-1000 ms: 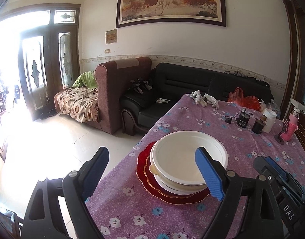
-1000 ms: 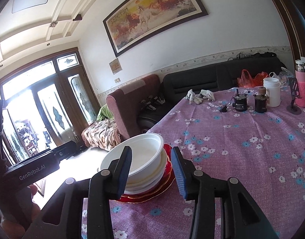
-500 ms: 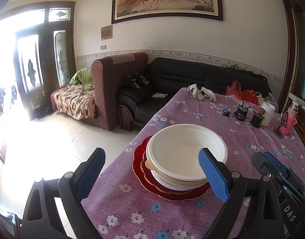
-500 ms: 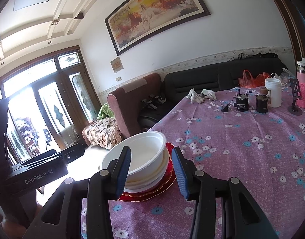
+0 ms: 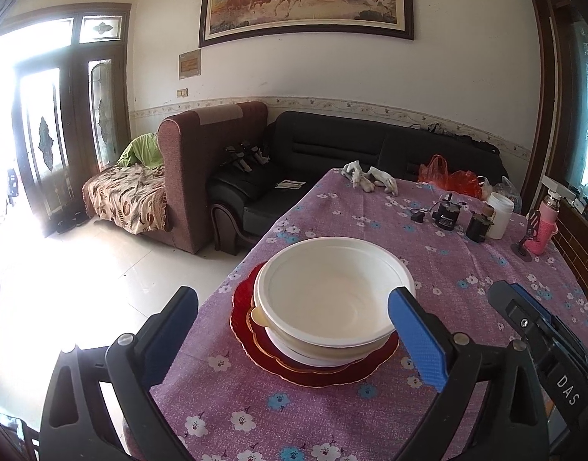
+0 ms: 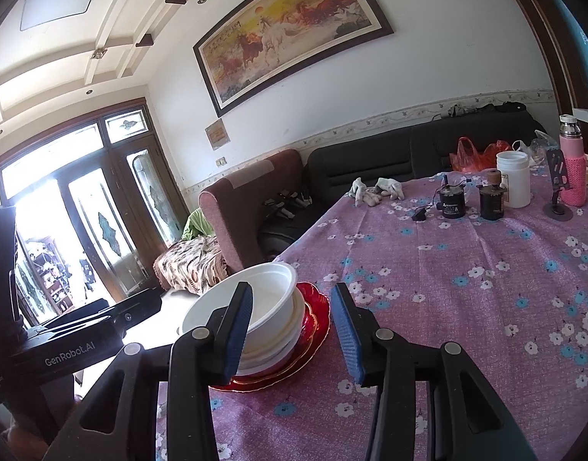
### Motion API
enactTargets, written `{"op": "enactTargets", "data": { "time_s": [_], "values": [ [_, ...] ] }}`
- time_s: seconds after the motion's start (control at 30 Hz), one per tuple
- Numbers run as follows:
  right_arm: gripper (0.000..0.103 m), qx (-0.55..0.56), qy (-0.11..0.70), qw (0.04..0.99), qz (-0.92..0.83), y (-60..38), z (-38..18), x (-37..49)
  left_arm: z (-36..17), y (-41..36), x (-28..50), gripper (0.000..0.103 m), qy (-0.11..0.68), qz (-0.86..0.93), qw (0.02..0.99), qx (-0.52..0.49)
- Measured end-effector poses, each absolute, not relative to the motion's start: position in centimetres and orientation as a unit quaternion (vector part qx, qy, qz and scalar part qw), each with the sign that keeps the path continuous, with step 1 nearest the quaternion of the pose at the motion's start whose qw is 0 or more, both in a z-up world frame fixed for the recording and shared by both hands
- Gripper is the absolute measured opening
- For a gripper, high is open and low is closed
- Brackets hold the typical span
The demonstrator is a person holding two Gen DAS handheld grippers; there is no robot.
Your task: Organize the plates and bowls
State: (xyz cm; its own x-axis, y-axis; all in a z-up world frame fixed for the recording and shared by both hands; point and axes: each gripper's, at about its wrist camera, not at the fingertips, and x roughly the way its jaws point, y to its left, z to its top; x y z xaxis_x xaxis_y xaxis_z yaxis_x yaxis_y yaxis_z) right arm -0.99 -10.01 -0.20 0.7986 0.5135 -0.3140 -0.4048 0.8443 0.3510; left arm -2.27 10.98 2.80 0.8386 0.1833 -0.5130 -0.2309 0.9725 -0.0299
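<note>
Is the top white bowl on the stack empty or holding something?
Empty. The left wrist view looks straight into the white plastic bowl; its inside is bare, atop the stack on the red scalloped plate.

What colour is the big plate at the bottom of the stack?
Red with a gold scalloped edge; the bottom plate shows best in the left wrist view.

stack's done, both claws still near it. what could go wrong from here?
1. The stack sits near the table edge; a nudge from the open left claw could push the white bowl or red plate toward the floor.
2. The right claw, open and empty, could clip the bowl's rim.
</note>
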Motion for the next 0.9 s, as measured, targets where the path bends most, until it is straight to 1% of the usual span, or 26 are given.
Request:
{"op": "enactTargets", "data": {
  "time_s": [0.9],
  "values": [
    [0.047,0.134,0.205,0.94,0.237,-11.4,-0.7,-1.3,2.1,8.3,-1.8,0.1,0.267,0.083,0.96,-0.021]
  ]
}}
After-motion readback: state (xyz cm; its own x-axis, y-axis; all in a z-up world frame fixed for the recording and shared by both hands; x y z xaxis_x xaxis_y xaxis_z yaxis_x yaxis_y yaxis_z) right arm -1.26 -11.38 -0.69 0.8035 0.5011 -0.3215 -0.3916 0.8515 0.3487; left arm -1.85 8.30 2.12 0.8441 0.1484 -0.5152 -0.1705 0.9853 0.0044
